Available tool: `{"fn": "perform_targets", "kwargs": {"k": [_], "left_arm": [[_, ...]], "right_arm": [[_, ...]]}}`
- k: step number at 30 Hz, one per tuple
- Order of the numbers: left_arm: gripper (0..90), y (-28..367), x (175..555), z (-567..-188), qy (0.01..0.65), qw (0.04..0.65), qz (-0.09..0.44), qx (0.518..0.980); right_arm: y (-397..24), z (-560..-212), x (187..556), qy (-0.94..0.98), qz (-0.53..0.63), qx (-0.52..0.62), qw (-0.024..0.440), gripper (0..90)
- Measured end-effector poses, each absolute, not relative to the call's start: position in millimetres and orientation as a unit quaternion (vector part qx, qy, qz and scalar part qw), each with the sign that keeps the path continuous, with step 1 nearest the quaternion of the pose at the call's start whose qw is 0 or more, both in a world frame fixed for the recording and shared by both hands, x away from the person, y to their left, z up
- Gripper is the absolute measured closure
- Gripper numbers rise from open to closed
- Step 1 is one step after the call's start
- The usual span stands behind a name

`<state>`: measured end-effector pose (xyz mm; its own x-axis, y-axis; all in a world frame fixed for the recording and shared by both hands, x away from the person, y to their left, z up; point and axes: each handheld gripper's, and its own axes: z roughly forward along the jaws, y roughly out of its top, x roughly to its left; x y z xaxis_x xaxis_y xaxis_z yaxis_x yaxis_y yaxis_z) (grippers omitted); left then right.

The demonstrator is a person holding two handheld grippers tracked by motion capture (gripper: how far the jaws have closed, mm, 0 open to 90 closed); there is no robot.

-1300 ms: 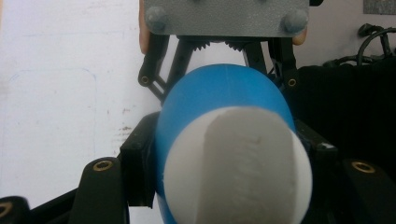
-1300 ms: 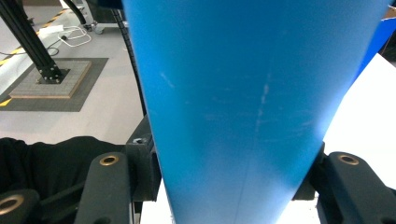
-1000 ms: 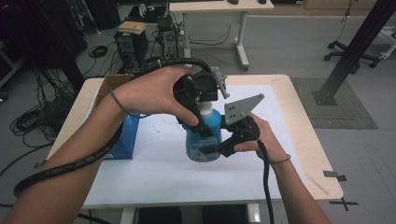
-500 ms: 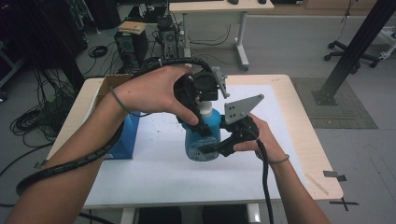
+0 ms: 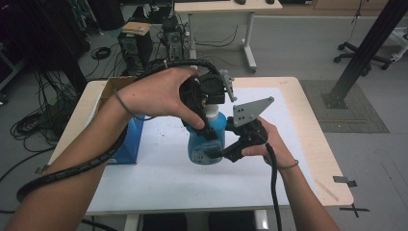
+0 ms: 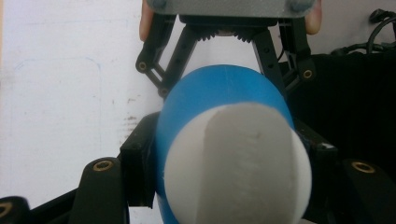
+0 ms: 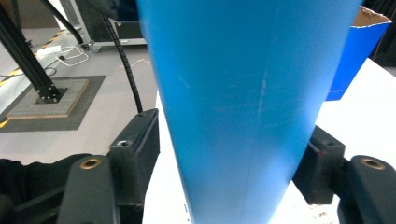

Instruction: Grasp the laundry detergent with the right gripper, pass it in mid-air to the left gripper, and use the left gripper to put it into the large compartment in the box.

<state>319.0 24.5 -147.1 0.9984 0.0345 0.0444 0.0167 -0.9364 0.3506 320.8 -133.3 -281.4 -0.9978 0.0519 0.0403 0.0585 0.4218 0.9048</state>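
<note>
Two tools on blue bottle (image 5: 206, 139), left (image 5: 204, 103) clenching cap, right (image 5: 217, 153) loosening, white table (image 5: 159, 187), cabled floor.

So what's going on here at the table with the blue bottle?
A person works a blue bottle that stands on the white table with two hand-held grippers. The left gripper comes down from above, its jaws shut on the bottle's white cap. The right gripper is at the bottle's lower body from the side; its jaws have just been opening, with the body between them and a small gap at one pad. A blue box sits to the left.
</note>
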Motion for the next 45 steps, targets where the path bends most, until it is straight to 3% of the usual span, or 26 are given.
{"fn": "perform_targets", "kwargs": {"k": [23,45], "left_arm": [[38.0,25.5,314.6,-139.3,0.013,0.183,0.036,0.982],[38.0,29.0,315.1,-136.3,0.014,0.182,0.04,0.982]], "right_arm": [[-128.6,-282.7,319.5,-0.835,-0.548,-0.052,-0.005,6.3],[-136.4,-282.4,319.2,-0.844,-0.532,-0.062,-0.003,3.8]]}}
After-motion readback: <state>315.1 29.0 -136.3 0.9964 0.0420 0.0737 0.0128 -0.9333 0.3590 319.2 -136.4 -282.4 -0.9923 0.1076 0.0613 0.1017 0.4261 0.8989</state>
